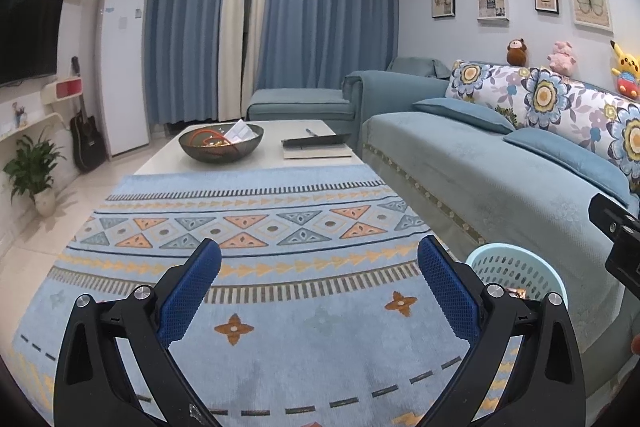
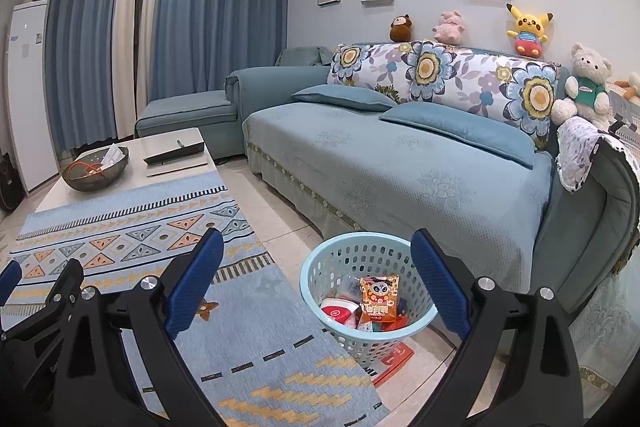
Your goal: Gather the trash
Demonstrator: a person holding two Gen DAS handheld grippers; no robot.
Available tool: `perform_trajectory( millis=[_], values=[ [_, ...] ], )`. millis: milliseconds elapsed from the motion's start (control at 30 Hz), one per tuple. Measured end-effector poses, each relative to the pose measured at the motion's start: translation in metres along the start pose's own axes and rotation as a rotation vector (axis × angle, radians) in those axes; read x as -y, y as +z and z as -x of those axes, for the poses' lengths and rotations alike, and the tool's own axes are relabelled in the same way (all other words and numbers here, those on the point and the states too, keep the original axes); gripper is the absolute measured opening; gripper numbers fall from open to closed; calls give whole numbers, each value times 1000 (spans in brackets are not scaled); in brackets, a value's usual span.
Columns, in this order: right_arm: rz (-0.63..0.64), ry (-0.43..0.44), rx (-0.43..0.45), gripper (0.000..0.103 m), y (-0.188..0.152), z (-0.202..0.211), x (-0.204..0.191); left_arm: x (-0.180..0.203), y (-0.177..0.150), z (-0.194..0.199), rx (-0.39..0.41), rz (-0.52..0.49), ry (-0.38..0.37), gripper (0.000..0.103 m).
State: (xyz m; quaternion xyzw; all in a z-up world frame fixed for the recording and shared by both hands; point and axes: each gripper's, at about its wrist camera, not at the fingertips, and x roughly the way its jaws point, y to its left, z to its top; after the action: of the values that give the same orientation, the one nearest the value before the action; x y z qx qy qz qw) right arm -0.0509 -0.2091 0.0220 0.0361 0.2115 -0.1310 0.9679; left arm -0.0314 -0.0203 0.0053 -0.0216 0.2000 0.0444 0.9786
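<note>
A light blue perforated basket [image 2: 352, 259] stands on the floor between the rug and the sofa. It holds several wrappers, among them an orange snack packet [image 2: 379, 297] and a red-and-white wrapper [image 2: 338, 311]. My right gripper [image 2: 316, 283] is open and empty, held above and in front of the basket. My left gripper [image 1: 320, 291] is open and empty over the rug; the basket [image 1: 516, 271] shows just right of its right finger. The left gripper also shows at the left edge of the right wrist view [image 2: 40, 291].
A patterned blue rug [image 1: 280, 227] covers the floor. A white coffee table [image 1: 276, 147] carries a dark bowl [image 1: 221, 143] with odds and ends, a notebook and a pen. A blue sofa [image 2: 400, 163] runs along the right. A red flat item [image 2: 394, 355] lies under the basket.
</note>
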Motion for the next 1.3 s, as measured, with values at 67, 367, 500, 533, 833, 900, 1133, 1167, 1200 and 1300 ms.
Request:
perform_trajectory(
  millis=[67,367,500,533,833,900,1133,1167,1200,1300],
  values=[
    [-3,2,-2,90,0,0,1,0,0,0,1,1,2,95],
    [0,10,-7,90,0,-2,2,-2,-3,0,3,18,-4,95],
    [5,11,-9,90,0,-2,2,-2,-2,1,2,16,-4,95],
    [5,11,-10,90,-1,-3,2,-3,-2,1,3,14,-5,95],
    [-7,25,-27,90,-1,-6,4,-5,-3,0,-5,10,-11,95],
    [-9,26,-29,90,-1,-6,4,-6,-2,1,-6,12,-12,95],
    [-9,27,-31,90,-1,-7,4,-6,-1,0,-13,18,-20,95],
    [-9,27,-31,90,-1,-7,4,-6,-1,0,-14,18,-20,95],
    [-9,26,-31,90,-1,-7,4,-6,-1,1,-14,18,-20,95],
    [-9,28,-33,90,-1,-7,5,-7,-1,0,-19,23,-25,95]
  ],
)
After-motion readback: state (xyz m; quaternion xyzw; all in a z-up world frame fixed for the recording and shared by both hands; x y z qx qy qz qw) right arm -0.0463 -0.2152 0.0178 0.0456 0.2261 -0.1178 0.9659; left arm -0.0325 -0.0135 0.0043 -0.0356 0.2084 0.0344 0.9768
